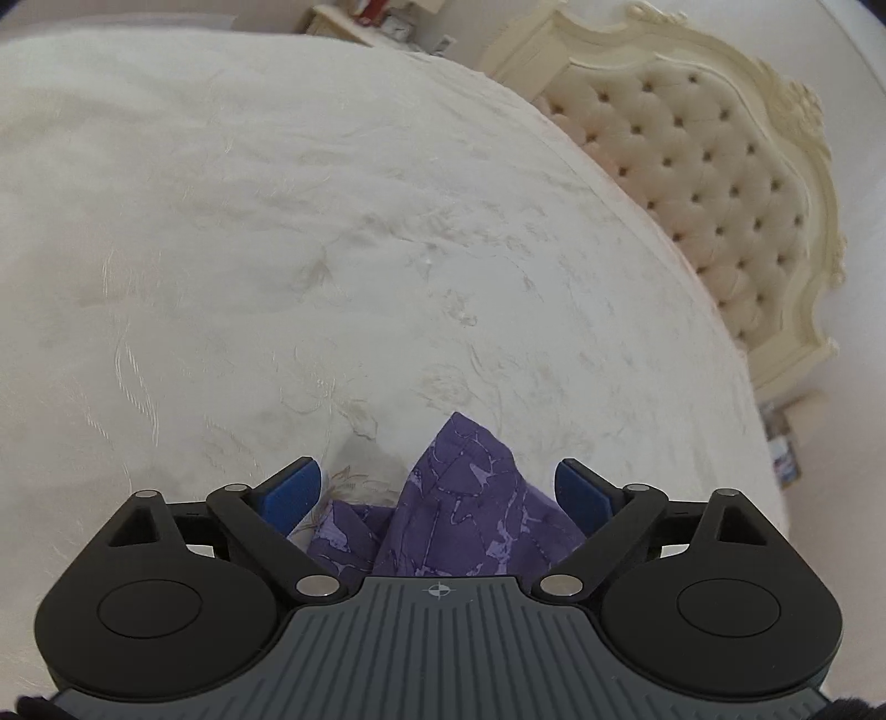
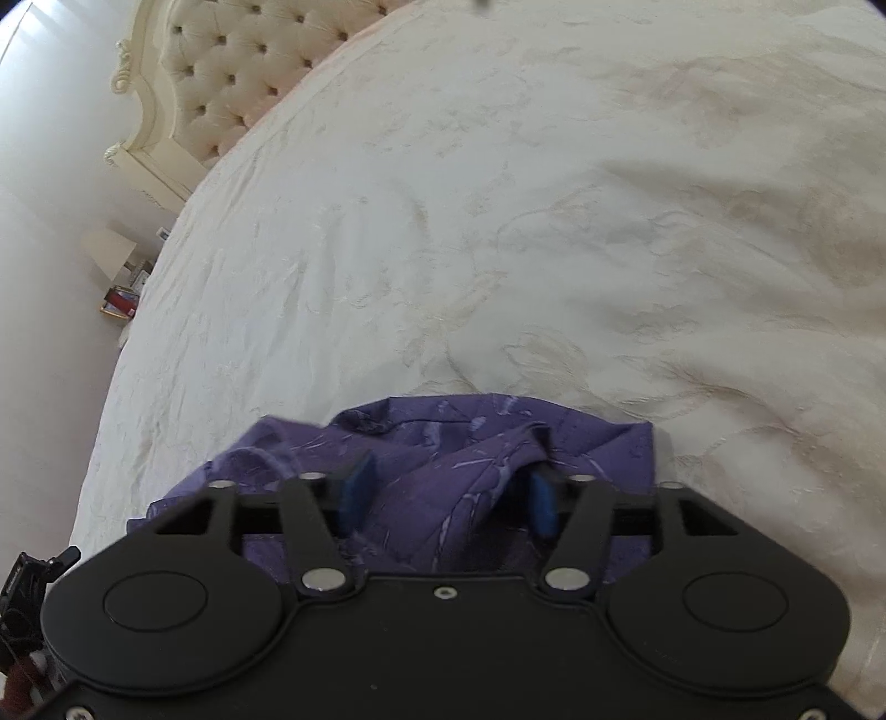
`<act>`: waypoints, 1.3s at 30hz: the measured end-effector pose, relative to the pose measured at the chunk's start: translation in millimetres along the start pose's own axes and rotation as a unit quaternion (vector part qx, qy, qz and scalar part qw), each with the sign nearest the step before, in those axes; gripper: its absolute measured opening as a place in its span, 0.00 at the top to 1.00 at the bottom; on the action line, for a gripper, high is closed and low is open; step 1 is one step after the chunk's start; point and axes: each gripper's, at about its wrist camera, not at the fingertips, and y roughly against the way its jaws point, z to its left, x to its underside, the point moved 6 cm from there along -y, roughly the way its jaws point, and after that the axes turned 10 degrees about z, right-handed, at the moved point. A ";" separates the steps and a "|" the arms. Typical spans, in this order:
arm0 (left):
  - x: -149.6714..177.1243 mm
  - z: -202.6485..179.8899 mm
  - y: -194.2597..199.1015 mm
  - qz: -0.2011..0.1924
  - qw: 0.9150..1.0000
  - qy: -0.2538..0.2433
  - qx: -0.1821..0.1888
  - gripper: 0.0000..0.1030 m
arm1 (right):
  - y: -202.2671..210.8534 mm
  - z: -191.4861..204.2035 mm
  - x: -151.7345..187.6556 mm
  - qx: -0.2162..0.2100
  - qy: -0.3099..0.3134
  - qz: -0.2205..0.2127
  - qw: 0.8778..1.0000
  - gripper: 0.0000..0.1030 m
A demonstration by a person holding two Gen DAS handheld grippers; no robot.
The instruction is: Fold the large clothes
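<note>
A purple patterned garment (image 1: 465, 515) lies bunched on the cream bedspread (image 1: 277, 249). In the left wrist view a pointed corner of it rises between my blue pads, which stand wide apart and do not touch it; my left gripper (image 1: 440, 487) is open. In the right wrist view the garment (image 2: 443, 459) lies crumpled under and between the fingers. My right gripper (image 2: 448, 487) is open, with its blue pads set apart on either side of a raised fold of the cloth.
A cream tufted headboard (image 1: 709, 183) stands at the right of the left wrist view and shows at the upper left of the right wrist view (image 2: 232, 61). A bedside lamp (image 2: 111, 255) and small items stand beside the bed. Shelves (image 1: 376, 22) stand beyond the far edge.
</note>
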 end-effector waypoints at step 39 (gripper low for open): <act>42.0 -45.4 -117.9 0.132 0.953 -0.231 -0.147 0.08 | -80.1 29.5 -4.9 0.187 0.217 0.031 0.957 0.01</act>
